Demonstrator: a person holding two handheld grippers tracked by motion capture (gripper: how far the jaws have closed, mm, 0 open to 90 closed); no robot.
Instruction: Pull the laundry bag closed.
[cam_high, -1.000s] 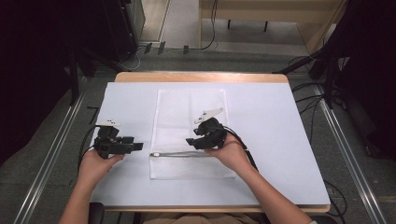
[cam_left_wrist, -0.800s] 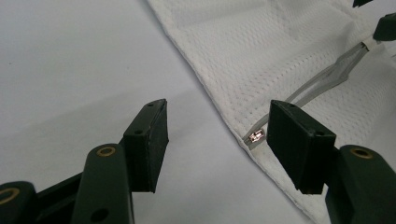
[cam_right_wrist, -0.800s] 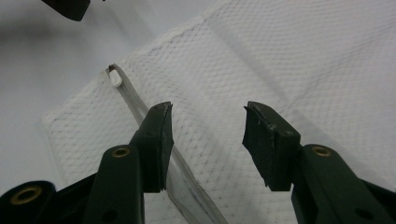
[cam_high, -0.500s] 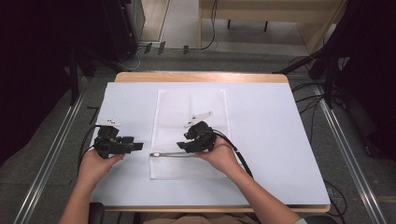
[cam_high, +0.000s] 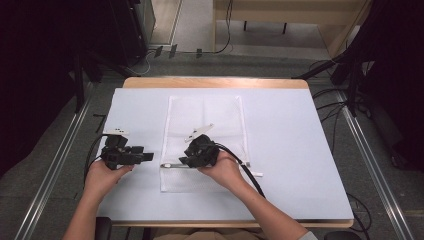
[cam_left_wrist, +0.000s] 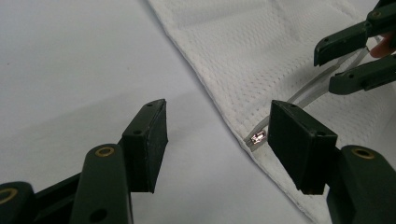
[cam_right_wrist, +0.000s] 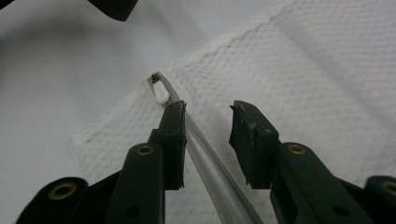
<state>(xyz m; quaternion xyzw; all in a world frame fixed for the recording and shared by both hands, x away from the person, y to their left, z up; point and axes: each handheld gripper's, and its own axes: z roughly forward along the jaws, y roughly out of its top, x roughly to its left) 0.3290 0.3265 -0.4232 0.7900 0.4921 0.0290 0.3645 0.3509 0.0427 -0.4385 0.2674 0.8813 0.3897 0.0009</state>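
The right tongs stand apart over the zipper of a white mesh bag. Just beside its edge, the left tongs gape wide above the desk, empty.

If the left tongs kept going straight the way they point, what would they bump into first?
Probably the edge of the white mesh bag, near its zipper pull. The left tongs are open and aimed at that spot. The right tongs sit farther along.
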